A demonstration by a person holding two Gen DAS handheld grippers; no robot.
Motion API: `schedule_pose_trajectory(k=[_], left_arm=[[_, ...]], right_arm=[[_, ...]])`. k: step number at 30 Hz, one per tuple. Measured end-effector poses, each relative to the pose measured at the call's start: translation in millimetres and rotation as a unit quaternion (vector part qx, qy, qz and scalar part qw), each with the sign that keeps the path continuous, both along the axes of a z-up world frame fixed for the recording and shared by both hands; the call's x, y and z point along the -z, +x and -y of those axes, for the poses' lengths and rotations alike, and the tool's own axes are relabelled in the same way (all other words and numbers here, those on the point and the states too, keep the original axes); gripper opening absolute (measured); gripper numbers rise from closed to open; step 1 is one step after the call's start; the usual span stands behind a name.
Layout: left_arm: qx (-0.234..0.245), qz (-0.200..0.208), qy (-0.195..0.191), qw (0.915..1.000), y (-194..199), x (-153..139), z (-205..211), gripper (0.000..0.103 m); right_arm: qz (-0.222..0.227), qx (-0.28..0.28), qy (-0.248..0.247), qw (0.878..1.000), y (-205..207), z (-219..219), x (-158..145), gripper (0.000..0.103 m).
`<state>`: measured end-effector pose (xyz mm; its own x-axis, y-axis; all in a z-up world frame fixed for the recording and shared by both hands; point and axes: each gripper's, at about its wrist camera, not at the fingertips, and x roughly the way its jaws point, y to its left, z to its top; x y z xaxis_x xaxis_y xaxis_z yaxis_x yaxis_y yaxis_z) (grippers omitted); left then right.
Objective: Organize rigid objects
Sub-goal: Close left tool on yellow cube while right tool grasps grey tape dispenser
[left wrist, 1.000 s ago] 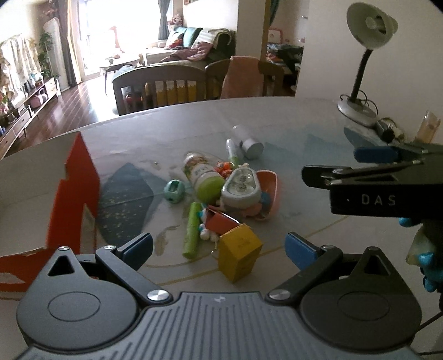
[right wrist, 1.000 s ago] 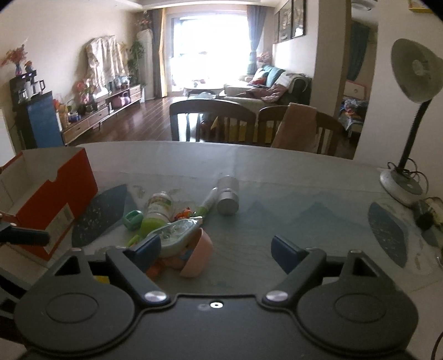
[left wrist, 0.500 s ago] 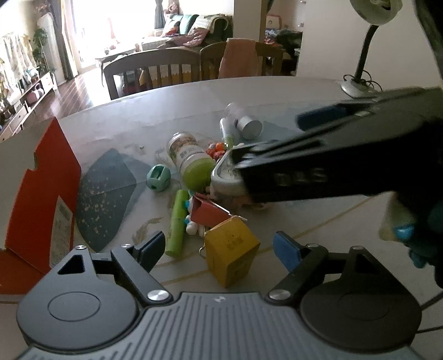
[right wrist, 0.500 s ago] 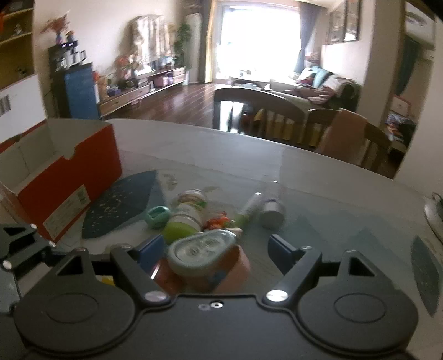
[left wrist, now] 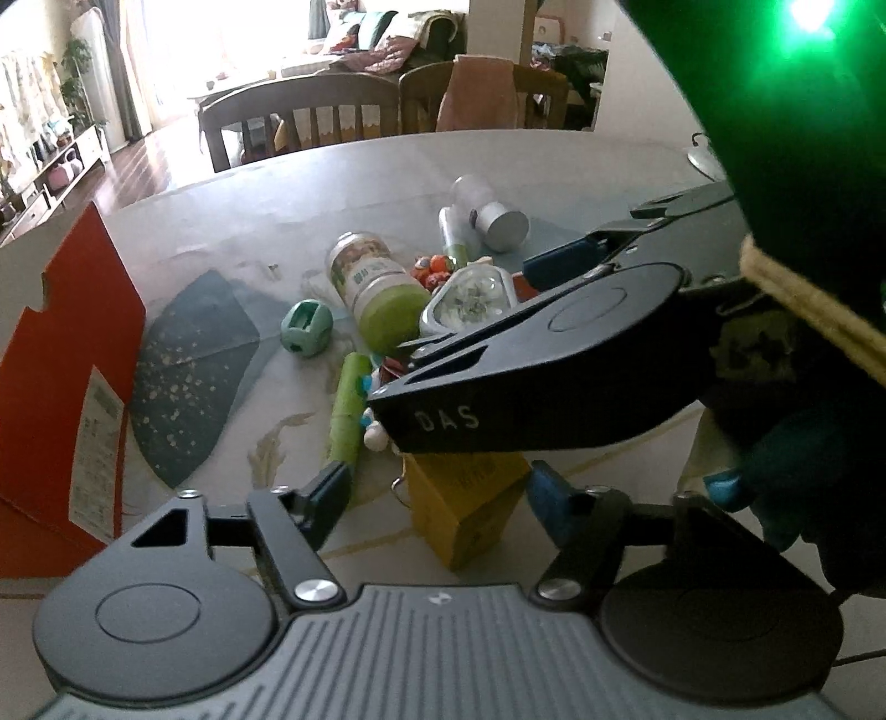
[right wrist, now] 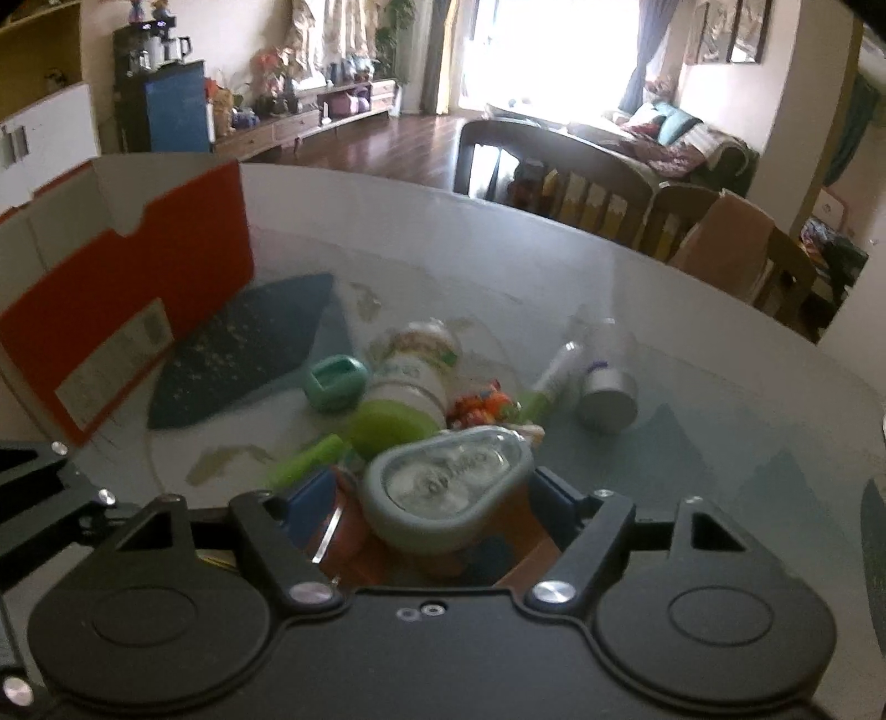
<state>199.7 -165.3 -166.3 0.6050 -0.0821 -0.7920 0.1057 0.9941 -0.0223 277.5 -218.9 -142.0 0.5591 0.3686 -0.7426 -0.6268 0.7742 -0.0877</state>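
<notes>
My left gripper closing around one yellow box, not gripped | right gripper closing astride one grey-rimmed clear case on a pink cup, no squeeze yet | beyond: two green-capped bottles, one teal sharpener | red carton far left, nothing visibly sorted yet.

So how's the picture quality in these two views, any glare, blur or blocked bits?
Left wrist view: sharp, but green glare flares top right, and the right gripper blocks much of the pile. Right wrist view: soft blur over the green-capped bottle; the bright window is blown out. Both bend straight lines.
</notes>
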Motion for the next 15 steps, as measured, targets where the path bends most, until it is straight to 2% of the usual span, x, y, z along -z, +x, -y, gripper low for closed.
schedule_pose_trajectory(k=[9,12,13,15], left_arm=[[0.004,-0.007,-0.002,1.0,0.2,3.8,1.8,0.05],[0.008,-0.006,-0.004,0.9999,-0.2,4.4,3.0,0.044],[0.009,-0.005,-0.003,0.9999,-0.6,4.3,3.8,0.043],[0.008,-0.004,0.0,1.0,-0.5,4.2,4.6,0.04]], right_arm=[[-0.029,0.033,0.03,0.999,10.8,2.9,3.1,0.075],[-0.026,0.041,0.028,0.998,12.4,0.0,4.5,0.073],[-0.026,0.043,0.028,0.998,12.6,-0.7,4.5,0.069],[-0.025,0.047,0.028,0.998,13.2,0.1,4.3,0.067]])
